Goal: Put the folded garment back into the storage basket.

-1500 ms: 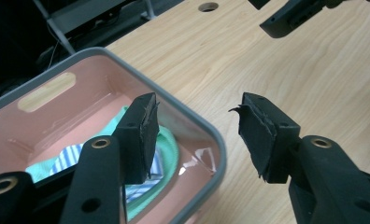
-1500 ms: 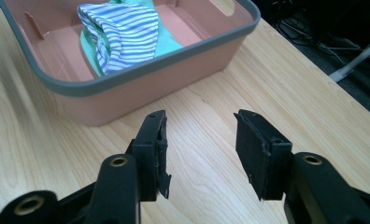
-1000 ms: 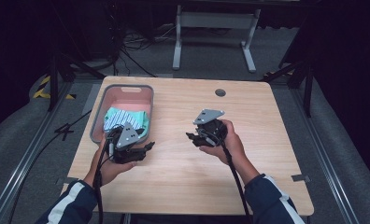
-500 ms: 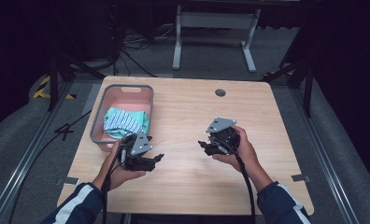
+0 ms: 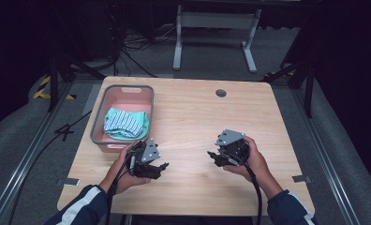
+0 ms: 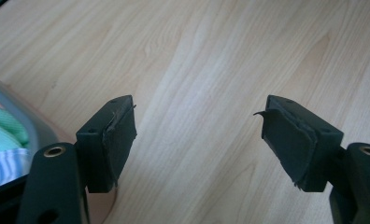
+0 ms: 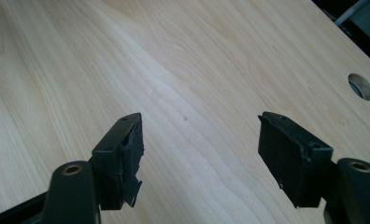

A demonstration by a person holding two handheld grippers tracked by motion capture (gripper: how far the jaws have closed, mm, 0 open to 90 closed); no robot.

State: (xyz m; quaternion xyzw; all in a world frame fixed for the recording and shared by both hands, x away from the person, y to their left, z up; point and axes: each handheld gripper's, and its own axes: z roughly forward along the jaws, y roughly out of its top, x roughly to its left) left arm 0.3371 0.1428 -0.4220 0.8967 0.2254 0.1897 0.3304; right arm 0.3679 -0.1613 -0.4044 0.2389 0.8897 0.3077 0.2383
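Pale wood table (image 5: 188,117) stands on grey carpet in a dark room, a pink basket (image 5: 100,123) with folded cloth (image 5: 125,124) near its left edge. Left gripper (image 5: 158,168) and right gripper (image 5: 212,157) hover over that table, jaws just widened, nothing between them.

I see a light wooden table (image 5: 197,117) with a round cable hole (image 5: 221,93) near its far edge, right of the middle. Beyond the table a white metal stand (image 5: 214,21) sits on grey carpet, with dark cables (image 5: 137,61) lying to its left. Yellow-and-black tape (image 5: 45,89) marks the floor at far left. A floor rail (image 5: 333,159) runs along the table's right side.
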